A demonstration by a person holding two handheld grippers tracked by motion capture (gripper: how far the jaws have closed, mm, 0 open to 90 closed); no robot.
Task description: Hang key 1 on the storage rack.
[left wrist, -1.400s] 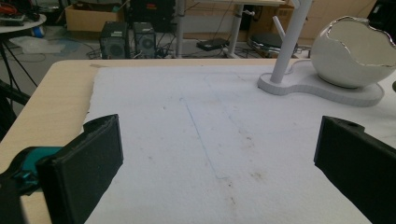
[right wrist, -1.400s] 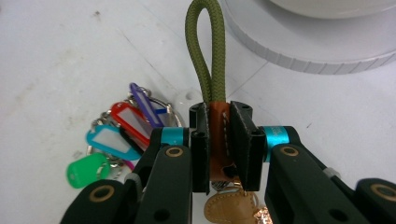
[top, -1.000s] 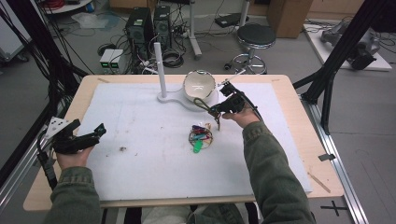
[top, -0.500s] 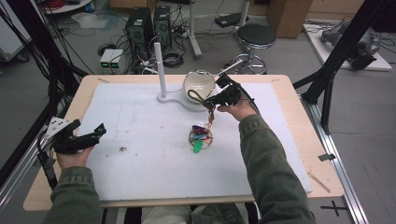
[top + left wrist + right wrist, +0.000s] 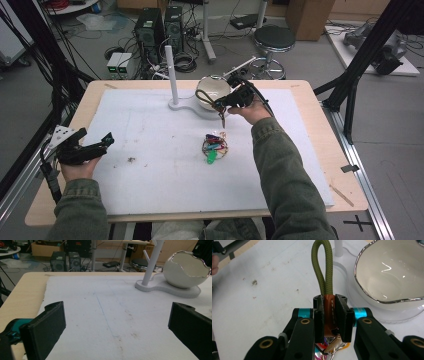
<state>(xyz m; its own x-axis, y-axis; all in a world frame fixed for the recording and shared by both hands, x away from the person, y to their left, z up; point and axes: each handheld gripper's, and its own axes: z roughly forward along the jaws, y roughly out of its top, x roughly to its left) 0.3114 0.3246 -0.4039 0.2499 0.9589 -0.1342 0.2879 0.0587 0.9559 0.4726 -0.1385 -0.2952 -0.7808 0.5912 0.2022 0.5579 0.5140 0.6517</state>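
the keychain strap (image 5: 323, 270) is a loop of thick olive-green cord whose two ends run into a brown leather tab (image 5: 329, 312) with pale stitching. the tab sits squarely between the right jaws, pinched flat from both sides, and the cord loop stands straight out beyond the jaw tips, its bend farthest from them. behind the jaws, on the hand side, a bit of crinkled, shiny, many-coloured stuff shows under the tab. in the high view the strap (image 5: 204, 96) arcs out past the jaw tips, and a thin piece hangs below the jaws.
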